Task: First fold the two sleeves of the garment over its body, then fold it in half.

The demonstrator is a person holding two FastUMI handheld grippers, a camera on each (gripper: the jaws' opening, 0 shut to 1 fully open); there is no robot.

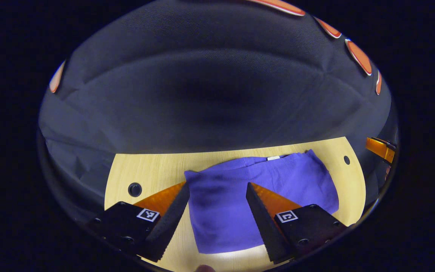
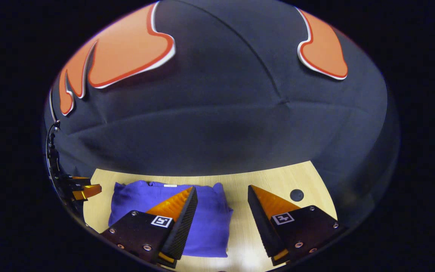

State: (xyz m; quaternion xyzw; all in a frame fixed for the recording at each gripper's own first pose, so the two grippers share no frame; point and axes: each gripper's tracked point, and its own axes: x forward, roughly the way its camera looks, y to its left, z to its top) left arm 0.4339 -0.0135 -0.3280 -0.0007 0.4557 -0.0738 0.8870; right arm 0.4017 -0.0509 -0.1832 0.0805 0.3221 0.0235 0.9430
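Clearly both tools stand released, fingers spread and gripping nothing. Nearest in the left gripper view, the left tool point(image 1: 217, 215) hangs over the near part of the purple garment point(image 1: 240, 196), its left finger above the garment's left edge and its right finger above the cloth. In the right gripper view, the right tool point(image 2: 221, 219) straddles the garment's point(image 2: 202, 223) right edge, its left finger over the cloth and its right finger over bare bench point(image 2: 270, 177).

Farther off, the garment lies as a compact rectangle on the bench, collar tag toward the far edge, with no sleeve sticking out at the sides; so the sleeves seem folded in and the halving is probably what is left.

The risk from here is an uneven pinch: if one tool catches only the top layer, the tucked sleeves may slide out as the near hem lifts. Grabbing at unequal heights would skew the fold line. Dragging rather than lifting could shove the whole bundle toward the far edge.
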